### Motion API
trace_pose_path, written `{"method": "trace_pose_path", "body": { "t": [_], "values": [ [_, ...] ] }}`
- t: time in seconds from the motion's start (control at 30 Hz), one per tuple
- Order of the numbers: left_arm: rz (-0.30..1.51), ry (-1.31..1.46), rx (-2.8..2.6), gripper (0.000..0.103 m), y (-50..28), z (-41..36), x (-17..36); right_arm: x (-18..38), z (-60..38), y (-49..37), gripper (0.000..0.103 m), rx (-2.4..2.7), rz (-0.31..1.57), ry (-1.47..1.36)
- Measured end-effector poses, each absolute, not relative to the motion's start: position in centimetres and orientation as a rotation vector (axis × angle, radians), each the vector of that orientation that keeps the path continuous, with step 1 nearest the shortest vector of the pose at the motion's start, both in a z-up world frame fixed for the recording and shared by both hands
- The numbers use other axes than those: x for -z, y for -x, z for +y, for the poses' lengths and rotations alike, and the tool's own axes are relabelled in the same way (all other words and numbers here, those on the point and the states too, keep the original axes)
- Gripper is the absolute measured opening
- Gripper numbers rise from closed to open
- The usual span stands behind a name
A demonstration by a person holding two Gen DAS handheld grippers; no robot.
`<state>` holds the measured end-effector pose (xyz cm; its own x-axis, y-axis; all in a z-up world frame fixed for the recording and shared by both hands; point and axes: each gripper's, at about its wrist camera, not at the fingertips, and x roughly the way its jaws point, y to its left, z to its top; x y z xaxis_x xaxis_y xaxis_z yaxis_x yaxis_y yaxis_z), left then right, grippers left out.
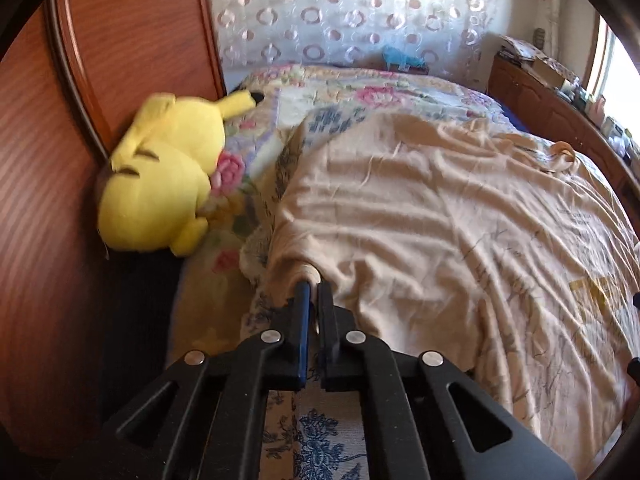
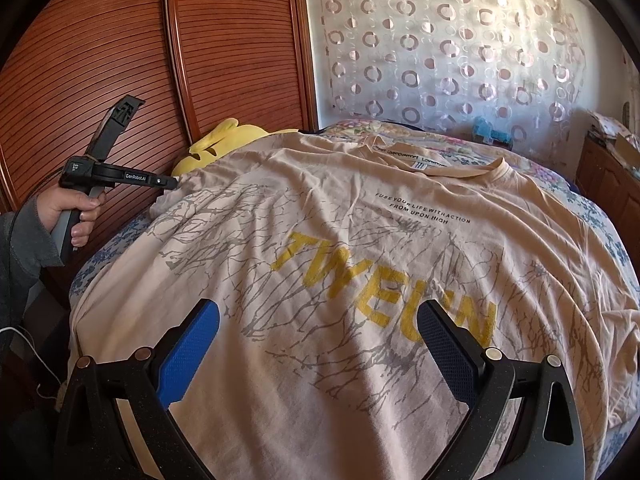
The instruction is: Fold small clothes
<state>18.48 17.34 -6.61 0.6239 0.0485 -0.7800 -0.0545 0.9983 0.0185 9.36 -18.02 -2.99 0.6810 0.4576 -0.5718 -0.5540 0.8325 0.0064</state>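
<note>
Left claw (image 1: 314, 286): mine, low centre of the left wrist view, jaws pinched together on a bunched edge of the T-shirt (image 1: 440, 216); in the right wrist view the same claw (image 2: 173, 182) sits at mid left, its tip nipping the shirt's left edge, held by my left hand (image 2: 74, 210) in a grey sleeve (image 2: 24, 240).

Right claw (image 2: 318, 340): mine, bottom of the right wrist view, jaws wide apart, blue pads facing inward, nothing between them but the shirt's lower front lying beneath; I cannot tell if the pads touch the cloth.

T-shirt (image 2: 360, 240): peach, spread front-up across the bed, filling the middle of the right wrist view; yellow lettering, grey branch print, small black text near the collar (image 2: 460, 170) at upper centre.

Bedspread (image 1: 320, 92): floral, under the shirt, showing at its edges.

Plush toy (image 1: 164, 176): yellow, left of centre in the left wrist view, on the bed against the wooden wardrobe door (image 1: 48, 200).

Curtain (image 2: 440, 52): white with pink rings, top right of the right wrist view, behind the bed.
</note>
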Motion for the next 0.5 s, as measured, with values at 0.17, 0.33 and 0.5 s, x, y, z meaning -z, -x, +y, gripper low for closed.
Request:
{"method": "trace_pose_path", "body": {
  "t": [0.17,0.33,0.5],
  "values": [
    [0.82,-0.044,-0.022,0.004,-18.4,15.5,3.7,3.0,-18.0,-9.5,0.099,-0.57,0.593,0.169],
    [0.79,-0.07,0.1,0.004,-19.4,11.0,1.5,2.9,-18.1,-9.6,0.099,-0.565,0.593,0.161],
    [0.762,-0.131,0.24,0.004,-19.8,4.7,-0.8,2.9,-18.4,-9.6,0.099,-0.562,0.593,0.149]
  ]
}}
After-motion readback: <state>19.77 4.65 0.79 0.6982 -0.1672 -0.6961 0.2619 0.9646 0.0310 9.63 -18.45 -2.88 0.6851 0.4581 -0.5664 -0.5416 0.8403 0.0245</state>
